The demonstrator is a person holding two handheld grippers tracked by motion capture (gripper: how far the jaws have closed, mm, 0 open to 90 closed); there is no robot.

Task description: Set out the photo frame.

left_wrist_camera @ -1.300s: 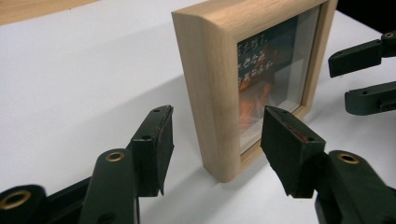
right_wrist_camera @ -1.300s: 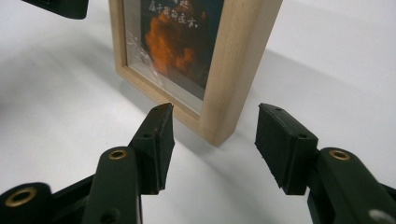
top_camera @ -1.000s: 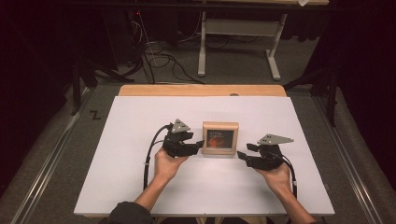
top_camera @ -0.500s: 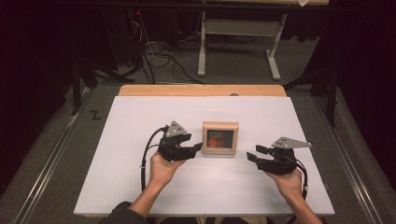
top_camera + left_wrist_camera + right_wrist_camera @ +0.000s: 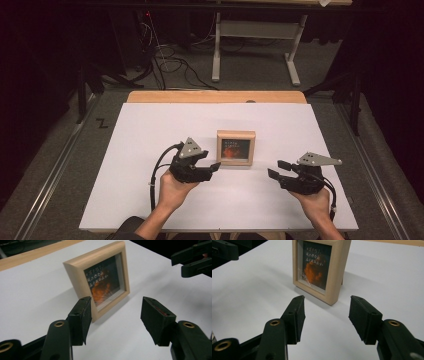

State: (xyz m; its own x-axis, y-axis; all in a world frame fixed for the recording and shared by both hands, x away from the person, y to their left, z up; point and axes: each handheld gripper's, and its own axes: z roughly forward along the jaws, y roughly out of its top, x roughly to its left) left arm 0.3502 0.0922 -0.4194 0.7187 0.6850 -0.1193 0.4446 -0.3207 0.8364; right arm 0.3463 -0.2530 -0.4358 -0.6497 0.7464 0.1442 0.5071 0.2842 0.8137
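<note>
Wooden frame standing, both grippers backed off

Pale-wood picture frame is standing upright near the middle of the white counter, and you are holding a hand-held gripper on either side of it without touching it. Your left hand-held gripper is hovering just beside the frame's left lower corner, jaws spread with nothing between them; the left gripper view shows the frame beyond the open pads. Your right hand-held gripper is sitting well apart on the other side, jaws likewise spread wide and empty, aimed at the frame.

Judging by how things lie, the frame is already set up on its own, so the placing looks done; what is left seems to be only clearing your hands away.

You are not getting a look at the back of the frame, so whatever props it up stays hidden. The picture inside is an orange shape with pale lettering too small to read.
</note>
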